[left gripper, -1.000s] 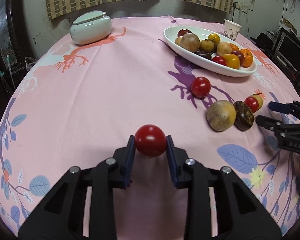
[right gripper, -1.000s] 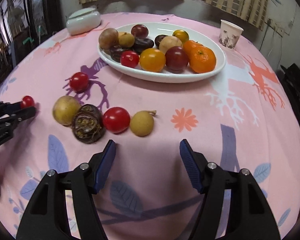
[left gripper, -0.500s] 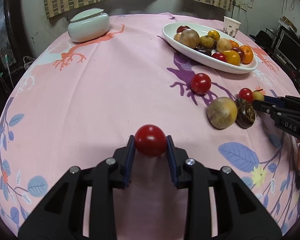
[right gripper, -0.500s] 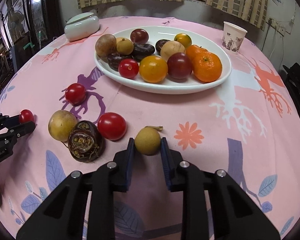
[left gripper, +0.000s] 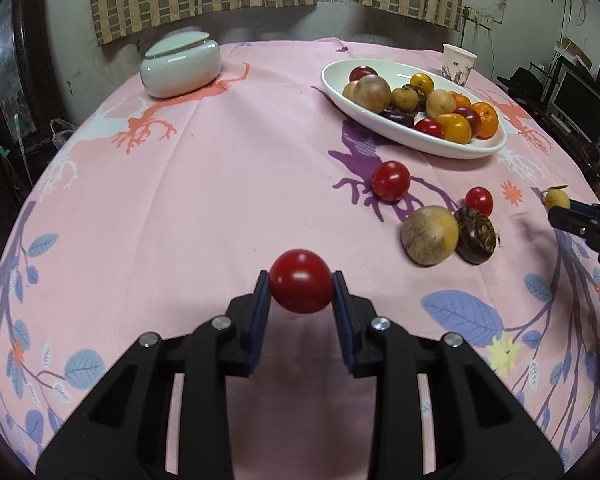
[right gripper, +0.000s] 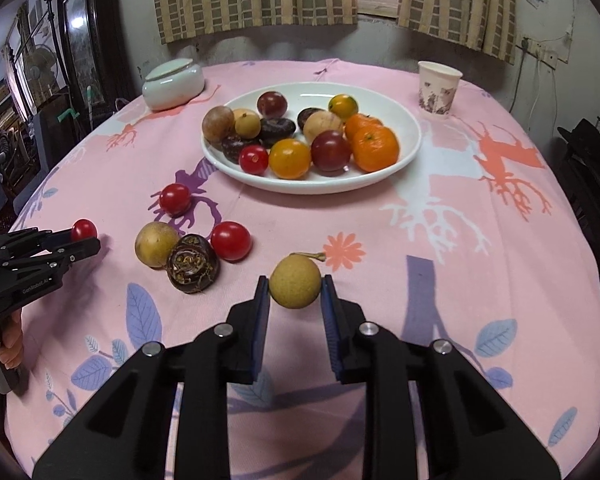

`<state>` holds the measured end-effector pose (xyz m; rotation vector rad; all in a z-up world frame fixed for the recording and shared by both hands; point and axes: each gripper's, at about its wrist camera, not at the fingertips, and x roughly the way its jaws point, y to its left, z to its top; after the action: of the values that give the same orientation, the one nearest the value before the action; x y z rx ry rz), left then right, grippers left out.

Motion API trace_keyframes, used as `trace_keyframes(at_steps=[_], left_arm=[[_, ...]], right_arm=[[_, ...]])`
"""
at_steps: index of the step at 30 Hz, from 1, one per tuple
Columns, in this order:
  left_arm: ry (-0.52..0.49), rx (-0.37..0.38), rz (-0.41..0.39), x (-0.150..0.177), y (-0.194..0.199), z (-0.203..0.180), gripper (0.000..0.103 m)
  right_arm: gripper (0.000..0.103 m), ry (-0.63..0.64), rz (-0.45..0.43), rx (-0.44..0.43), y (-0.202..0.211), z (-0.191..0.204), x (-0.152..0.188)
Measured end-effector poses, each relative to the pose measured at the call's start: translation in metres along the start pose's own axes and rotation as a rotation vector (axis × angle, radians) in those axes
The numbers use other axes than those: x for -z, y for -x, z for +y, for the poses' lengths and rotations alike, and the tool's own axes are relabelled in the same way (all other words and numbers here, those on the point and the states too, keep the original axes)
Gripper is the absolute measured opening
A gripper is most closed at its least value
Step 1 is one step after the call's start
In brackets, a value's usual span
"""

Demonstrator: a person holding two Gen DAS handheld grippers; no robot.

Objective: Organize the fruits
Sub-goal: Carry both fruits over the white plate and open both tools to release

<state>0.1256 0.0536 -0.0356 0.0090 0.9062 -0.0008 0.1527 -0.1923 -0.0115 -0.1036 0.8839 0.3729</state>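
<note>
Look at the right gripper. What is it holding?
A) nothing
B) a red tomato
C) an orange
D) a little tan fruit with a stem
D: the right gripper is shut on a small tan fruit with a short stem, lifted just above the pink tablecloth; the red tomato is in the left gripper instead.

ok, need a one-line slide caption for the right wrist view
Right gripper holds a tan longan above the tablecloth, facing the white fruit plate.
</note>
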Motion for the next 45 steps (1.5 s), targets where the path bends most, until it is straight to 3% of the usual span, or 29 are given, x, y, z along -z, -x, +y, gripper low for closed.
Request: trace_keyframes(at_steps=[7, 11, 19, 24, 34, 45], left_arm=[[-0.014, 0.045, -0.024, -0.013, 0.030, -0.016, 0.031], [-0.061, 0.024, -0.062, -0.029, 0.048, -0.032, 0.031], [-0.106, 0.044, -0.081, -0.070, 0.056, -0.053, 0.031], [-0.112, 0.059, -0.080, -0.099, 0.041, -0.065, 0.031], [-0.086, 0.068, -0.032, -0.164, -0.031, -0.089, 0.031], [-0.065, 0.067, 0.004, -0.190, -0.087, -0.091, 0.031]], right_arm=[[0.025, -0.006, -0.044, -0.008, 0.025, -0.013, 0.000], [0.025, -0.009, -0.062, -0.008, 0.034, -0.019, -0.008], [0.025, 0.006, -0.100, 0.000, 0.045, -0.031, -0.033], [0.026, 0.014, -0.105, 0.003, 0.032, -0.033, -0.055], [0.026, 0.022, -0.083, -0.018, -0.032, -0.033, -0.110], [0.026, -0.003, -0.046, -0.003, -0.093, -0.045, -0.136]])
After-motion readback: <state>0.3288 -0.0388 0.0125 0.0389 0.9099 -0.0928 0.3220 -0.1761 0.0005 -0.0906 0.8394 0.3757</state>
